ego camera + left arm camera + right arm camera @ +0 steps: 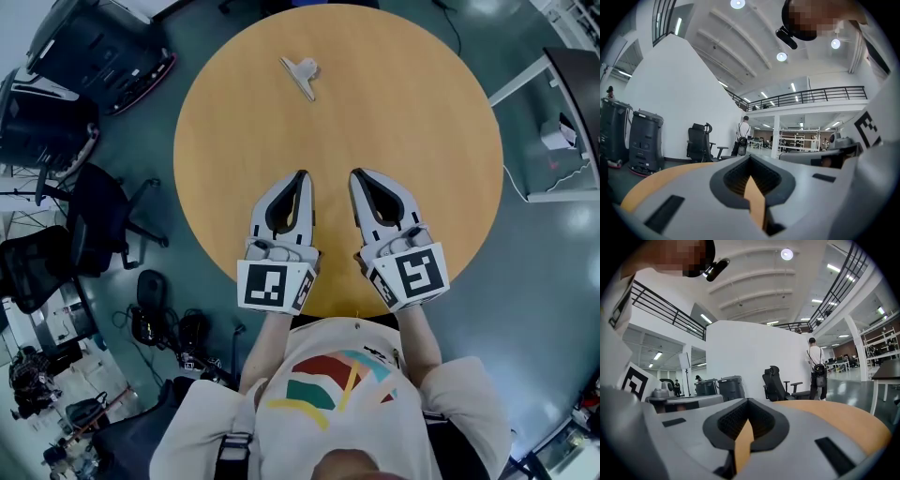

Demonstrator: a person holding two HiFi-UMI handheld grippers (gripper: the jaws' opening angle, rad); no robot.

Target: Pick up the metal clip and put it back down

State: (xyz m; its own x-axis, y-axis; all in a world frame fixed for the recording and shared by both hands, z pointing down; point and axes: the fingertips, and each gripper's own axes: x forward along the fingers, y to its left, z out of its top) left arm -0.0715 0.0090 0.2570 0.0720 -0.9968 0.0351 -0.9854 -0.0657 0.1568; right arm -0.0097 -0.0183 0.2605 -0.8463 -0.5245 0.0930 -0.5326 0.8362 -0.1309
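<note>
At your table (225, 131), far side: metal clip (302, 74), lying free
Left claw (302, 175): together, empty
Right claw (355, 175): together, empty

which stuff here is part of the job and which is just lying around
Part of the job:
- metal clip, lying at the far side of the round table
- left gripper and right gripper, both shut and empty

Just lying about:
- office chair
- dark machines
- white side table
- gear on the floor

Open tabletop (403, 122) stretches all around the lone metal clip (302, 75).
</note>
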